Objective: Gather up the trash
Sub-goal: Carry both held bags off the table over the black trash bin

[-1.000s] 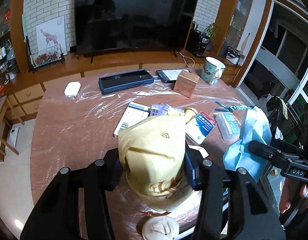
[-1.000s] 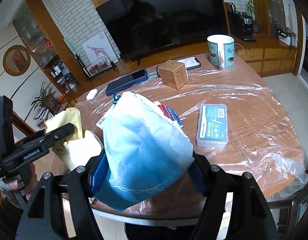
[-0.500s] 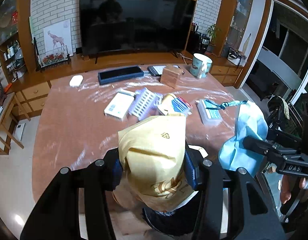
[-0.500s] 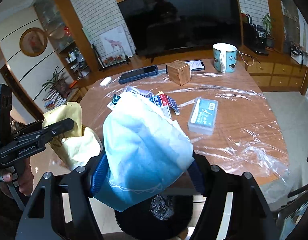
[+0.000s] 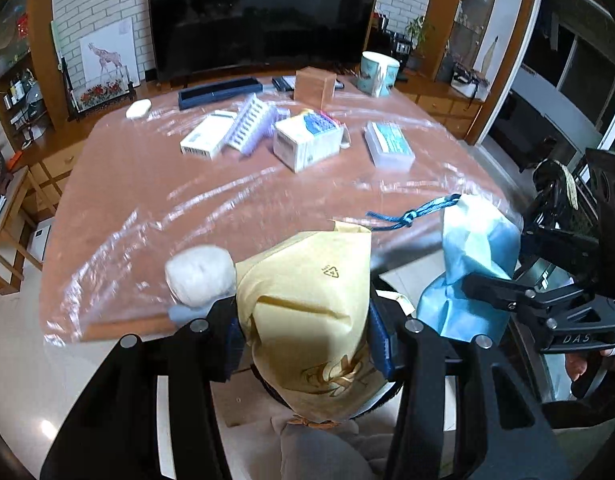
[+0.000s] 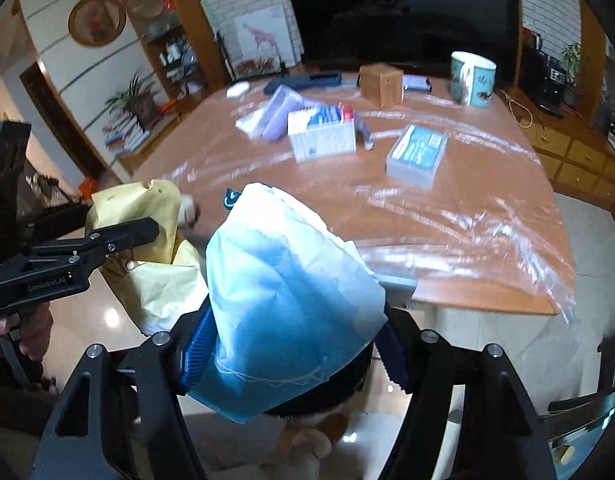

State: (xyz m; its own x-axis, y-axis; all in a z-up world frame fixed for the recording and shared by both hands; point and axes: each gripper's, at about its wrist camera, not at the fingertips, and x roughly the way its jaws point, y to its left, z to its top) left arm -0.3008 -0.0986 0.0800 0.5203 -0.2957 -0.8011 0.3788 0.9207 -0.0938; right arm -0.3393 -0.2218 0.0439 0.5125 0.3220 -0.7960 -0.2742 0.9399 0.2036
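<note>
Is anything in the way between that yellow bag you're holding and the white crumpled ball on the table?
Nothing visible. The white crumpled ball lies at the table's near edge, right beside the yellow bag clamped in the left hand-held gripper.

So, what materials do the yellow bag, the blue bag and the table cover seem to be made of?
Yellow bag: probably matte non-woven fabric; it folds softly and carries a printed recycling mark.
Blue bag: likely thin non-woven fabric too, slightly translucent, with a stitched edge and a drawstring.
Table cover: clear glossy plastic film, wrinkled and shiny.
</note>
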